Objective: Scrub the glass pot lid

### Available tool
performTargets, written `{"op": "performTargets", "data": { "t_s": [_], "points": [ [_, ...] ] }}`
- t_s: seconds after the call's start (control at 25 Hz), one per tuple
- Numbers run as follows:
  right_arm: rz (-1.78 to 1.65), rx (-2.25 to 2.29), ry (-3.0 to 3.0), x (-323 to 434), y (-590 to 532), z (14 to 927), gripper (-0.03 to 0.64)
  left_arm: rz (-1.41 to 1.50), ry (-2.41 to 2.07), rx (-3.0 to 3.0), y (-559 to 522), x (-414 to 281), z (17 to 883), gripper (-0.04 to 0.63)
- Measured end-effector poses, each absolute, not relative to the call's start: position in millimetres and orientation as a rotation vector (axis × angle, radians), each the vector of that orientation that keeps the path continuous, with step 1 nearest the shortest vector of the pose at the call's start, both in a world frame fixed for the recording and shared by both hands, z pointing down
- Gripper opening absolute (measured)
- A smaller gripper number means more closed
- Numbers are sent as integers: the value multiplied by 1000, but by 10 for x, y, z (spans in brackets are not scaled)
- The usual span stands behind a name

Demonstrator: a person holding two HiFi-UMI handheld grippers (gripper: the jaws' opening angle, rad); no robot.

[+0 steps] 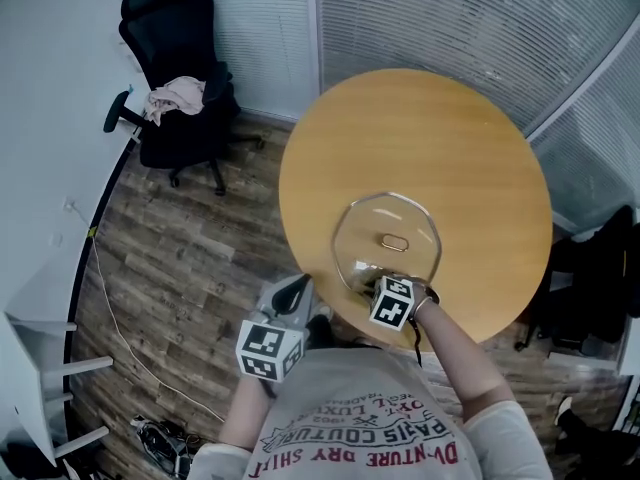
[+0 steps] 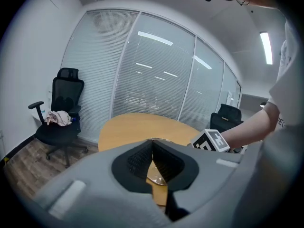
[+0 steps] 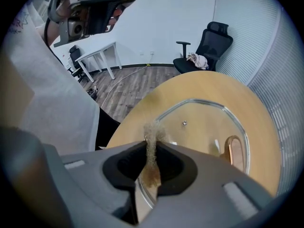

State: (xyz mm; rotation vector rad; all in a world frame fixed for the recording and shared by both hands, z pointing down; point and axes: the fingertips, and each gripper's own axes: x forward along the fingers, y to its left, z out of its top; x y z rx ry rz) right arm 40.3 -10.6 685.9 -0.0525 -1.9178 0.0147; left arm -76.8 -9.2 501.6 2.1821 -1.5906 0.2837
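Starting at the left, the left gripper (image 2: 152, 146) hangs just off the near edge of the round wooden table (image 1: 430, 128), its jaws pressed together on nothing. Ahead of it the glass pot lid (image 1: 387, 268) lies flat on the table, close to the person's side, with its handle (image 1: 395, 242) up. It looks like stiff, fairly heavy glass with a metal rim. It is probably slick, likely to slide on the bare wood under pressure, and breakable if pushed off the edge, so the handle or the rim is the place to steady it. Its outline is nearly round, so it has no real long axis; the handle's bar runs left to right in the head view. At the right, the right gripper (image 3: 151, 145) pinches a tan scrub pad (image 3: 152, 129) at the lid's near rim; whether the pad touches the glass I cannot tell.
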Motion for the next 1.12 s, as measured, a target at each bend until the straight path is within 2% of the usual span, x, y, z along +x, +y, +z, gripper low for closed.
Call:
{"op": "performTargets", "data": {
  "t_s": [0.64, 0.88, 1.12],
  "points": [
    [76, 371, -1983, 1588, -1091, 6682, 58, 346, -1410, 2313, -805, -182, 5059, 8],
    [46, 405, -1957, 1658, -1569, 6686, 58, 374, -1397, 2312, -1072, -150, 5076, 8],
    [-12, 337, -1976, 1362, -1915, 6695, 58, 395, -1416, 2281, -1255, -275, 5138, 8]
  ]
}}
